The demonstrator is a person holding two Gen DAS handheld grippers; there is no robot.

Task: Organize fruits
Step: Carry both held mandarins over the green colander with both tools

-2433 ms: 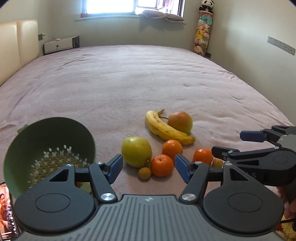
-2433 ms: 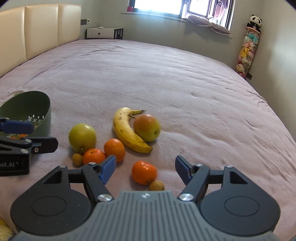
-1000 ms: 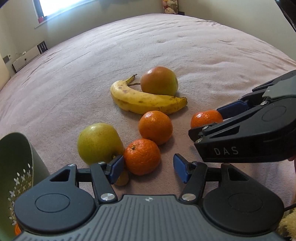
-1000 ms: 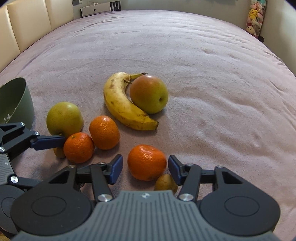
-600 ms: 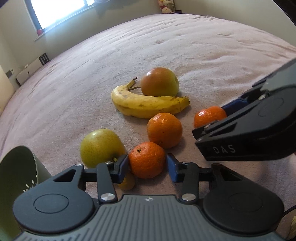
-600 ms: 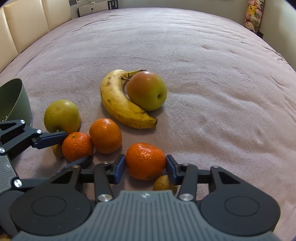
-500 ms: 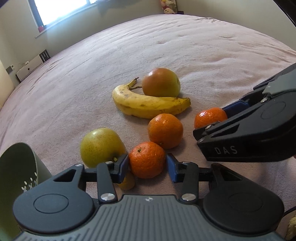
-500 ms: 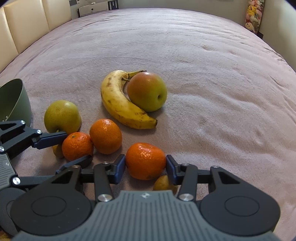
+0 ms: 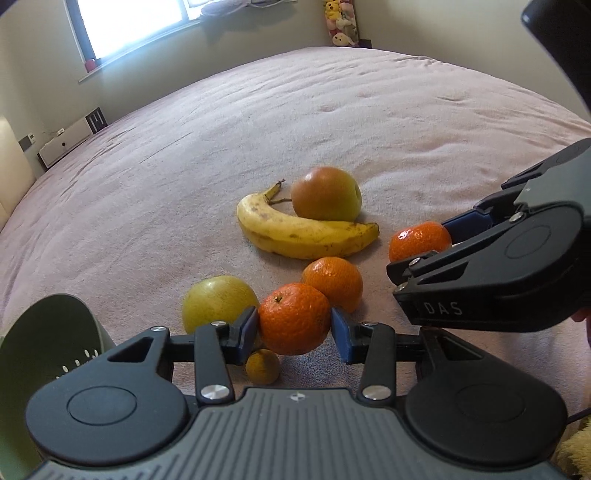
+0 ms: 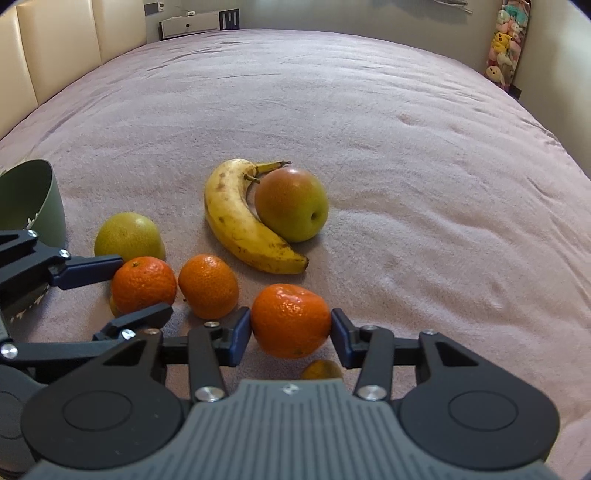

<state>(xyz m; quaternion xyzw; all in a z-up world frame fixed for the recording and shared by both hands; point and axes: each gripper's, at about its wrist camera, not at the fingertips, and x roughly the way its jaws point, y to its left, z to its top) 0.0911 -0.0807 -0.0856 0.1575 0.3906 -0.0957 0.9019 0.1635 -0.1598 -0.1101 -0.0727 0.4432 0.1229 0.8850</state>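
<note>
Nearest in the left wrist view, the left gripper (image 9: 294,329) has its blue fingers (image 9: 245,329) pressed on either side of a mandarin (image 9: 294,317), holding it just above the pink bed cover (image 9: 332,110). A small yellowish fruit (image 9: 262,365) lies under it, and a green pear (image 9: 218,301) sits just behind the left finger. At the near left edge stands a green colander (image 9: 48,332), its wall pierced with small holes.

Likewise, in the right wrist view the right gripper (image 10: 291,329) grips a second mandarin (image 10: 290,319) between its blue fingers (image 10: 240,332), with another small yellowish fruit (image 10: 321,369) half hidden below it.

From the left wrist view the right gripper appears side-on at the right, and the white letters "DAS" can be read on its black body; the right wrist view shows no such writing. That view shows instead the left gripper coming in from the left.

A third mandarin (image 10: 208,286) lies free between the two held ones. Farther off, a spotted banana (image 10: 240,221) curves around a red-green apple (image 10: 291,205), touching it.

Only the left wrist view shows a bright window (image 9: 129,26); both show a hanging column of plush toys (image 10: 502,44) at the far wall, and the right wrist view shows a cream padded headboard (image 10: 55,48) at the far left.
</note>
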